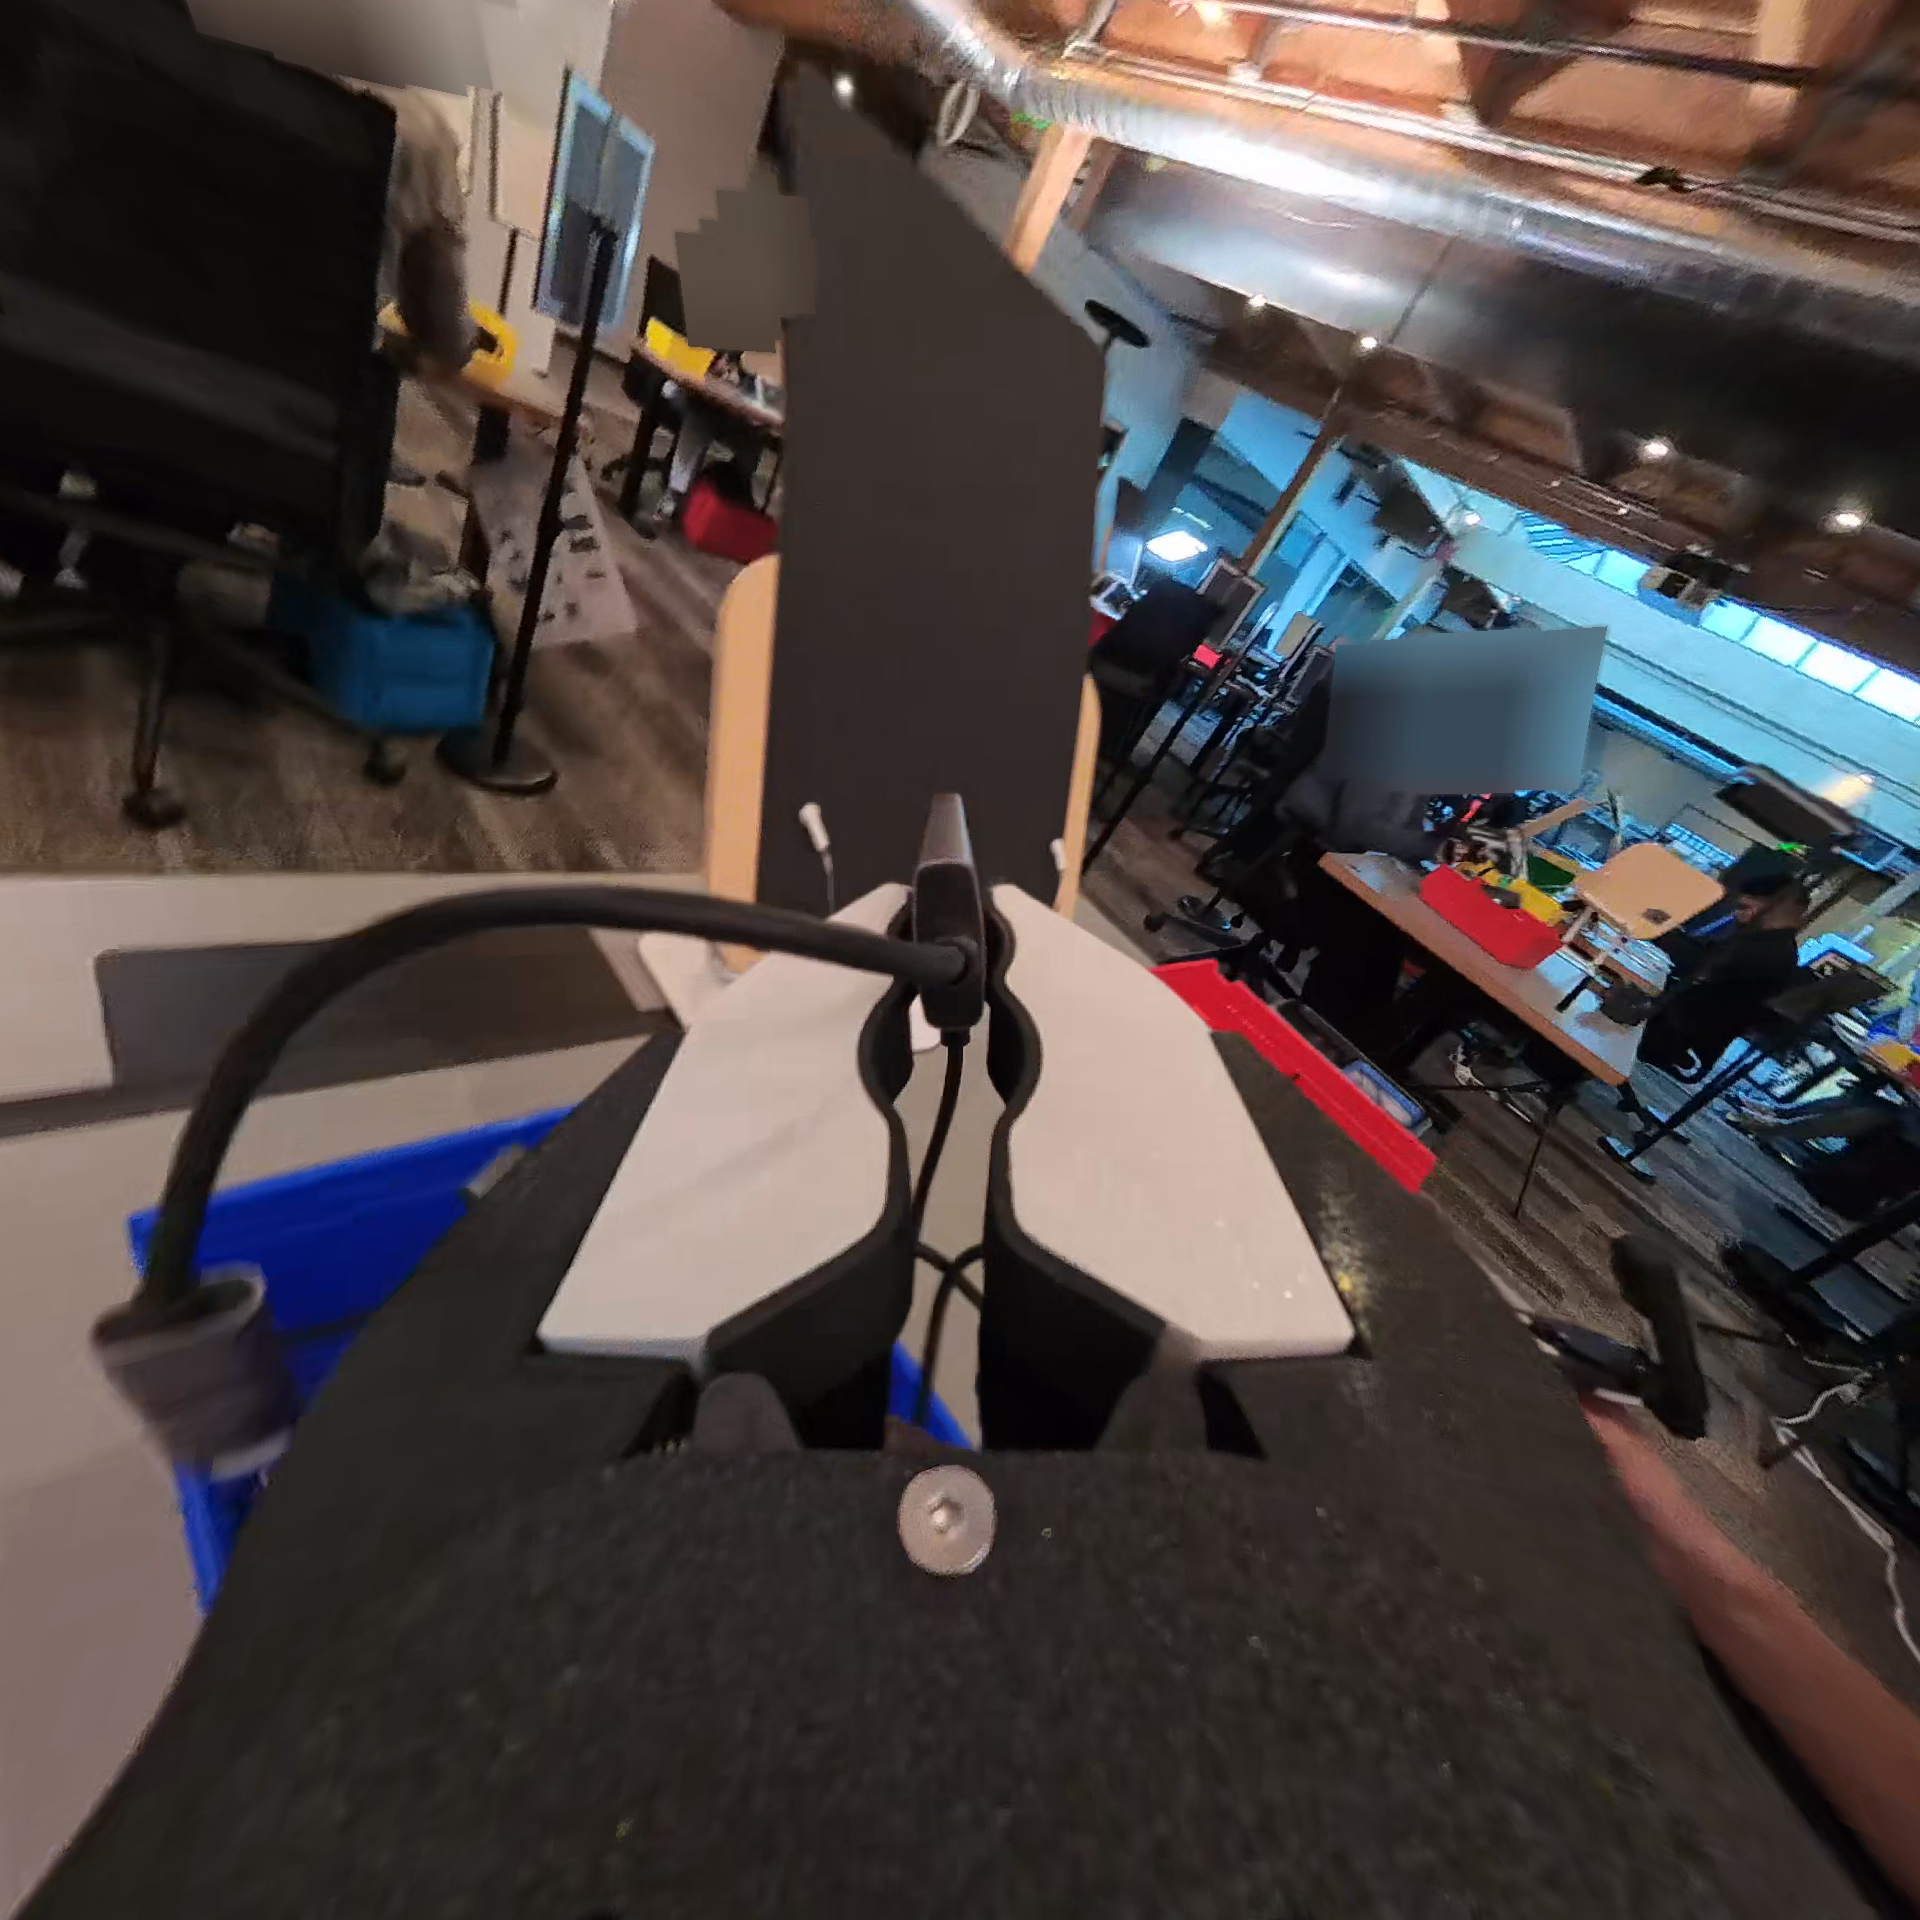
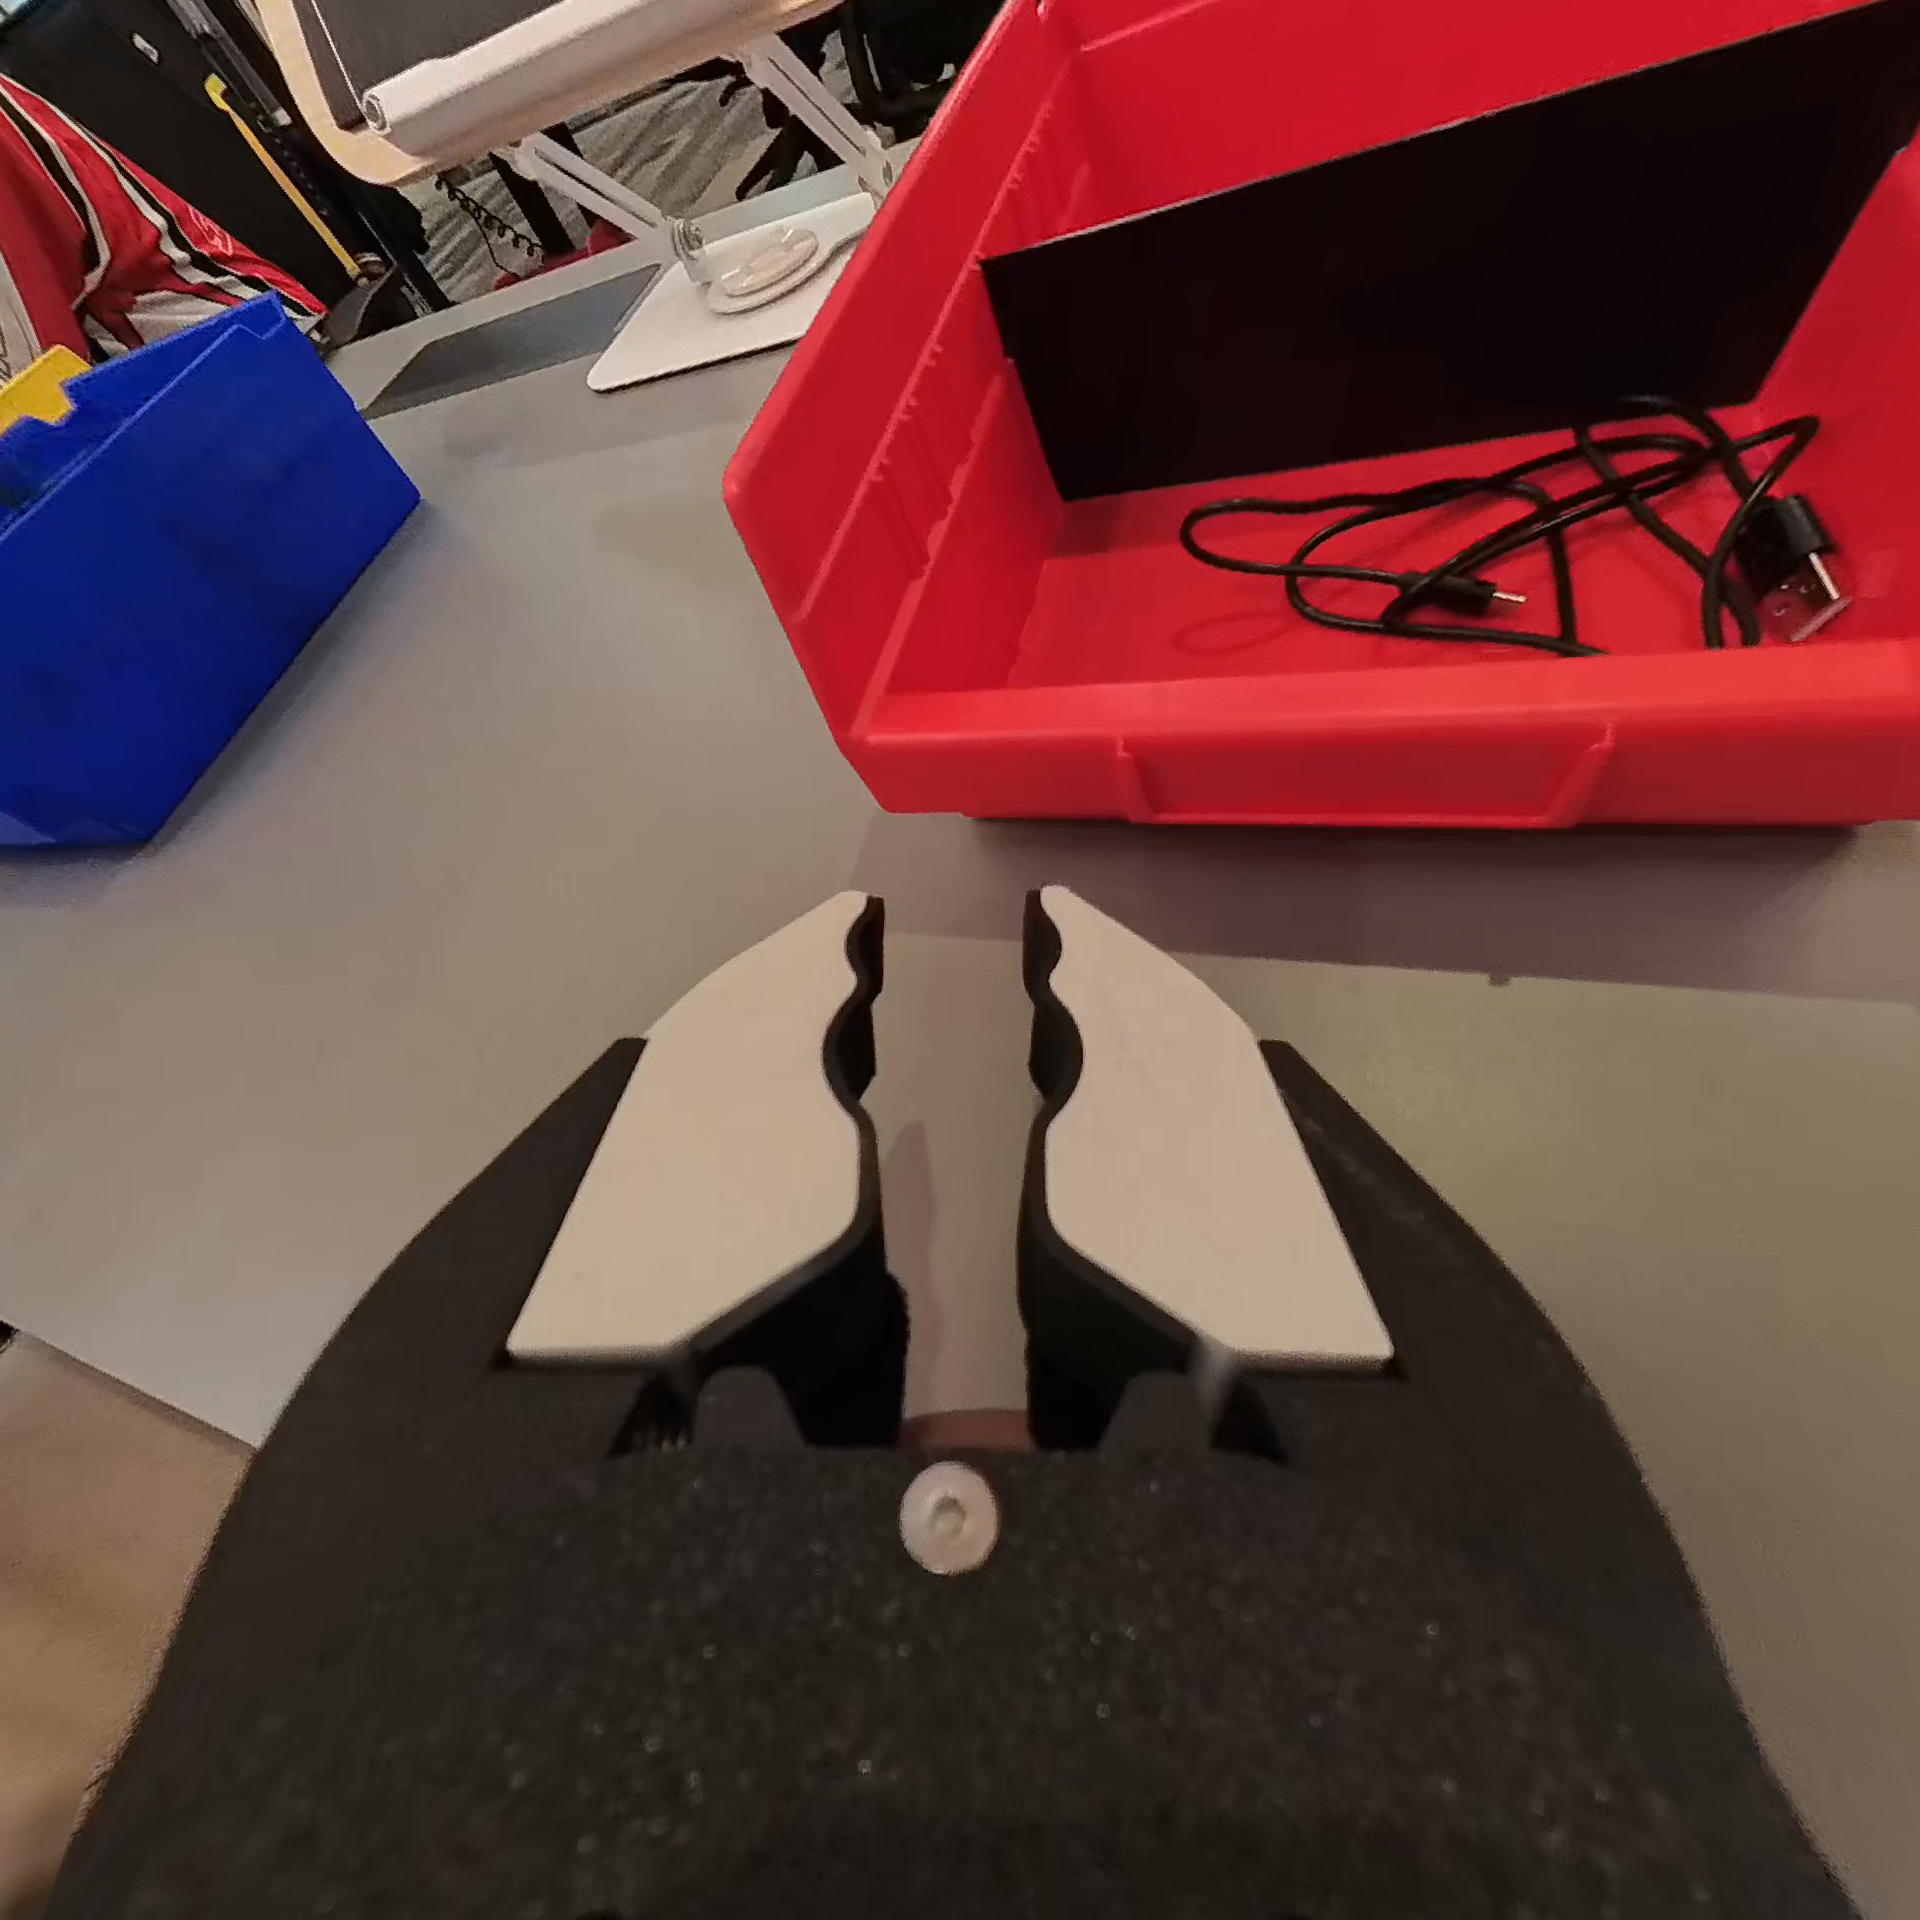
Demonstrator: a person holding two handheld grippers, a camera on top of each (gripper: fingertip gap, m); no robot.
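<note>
The left gripper (image 1: 948,914) pinches a black cable (image 1: 436,940) by its moulded plastic plug (image 1: 948,940), its pale, flat-topped fingers (image 1: 774,1122) closed on it near their tips. The plug stands roughly along the fingers, its narrow end poking out past the tips toward the far side. From the plug a thick, matte round cord arcs out to the left and curves down to a second connector (image 1: 192,1320) hanging near the left edge, over a glossy blue plastic bin (image 1: 343,1216). A thinner strand drops between the wavy black inner edges of the fingers.

The right gripper (image 2: 954,914) hovers low over the smooth grey worktop (image 2: 582,727), its fingers (image 2: 727,1153) parted with nothing between them. Just beyond, to the far right, sits a red plastic bin (image 2: 1351,748) with a black divider (image 2: 1403,343); a thin black cable loosely tangled (image 2: 1475,540) lies on its floor. A blue bin (image 2: 177,623) stands at far left.
</note>
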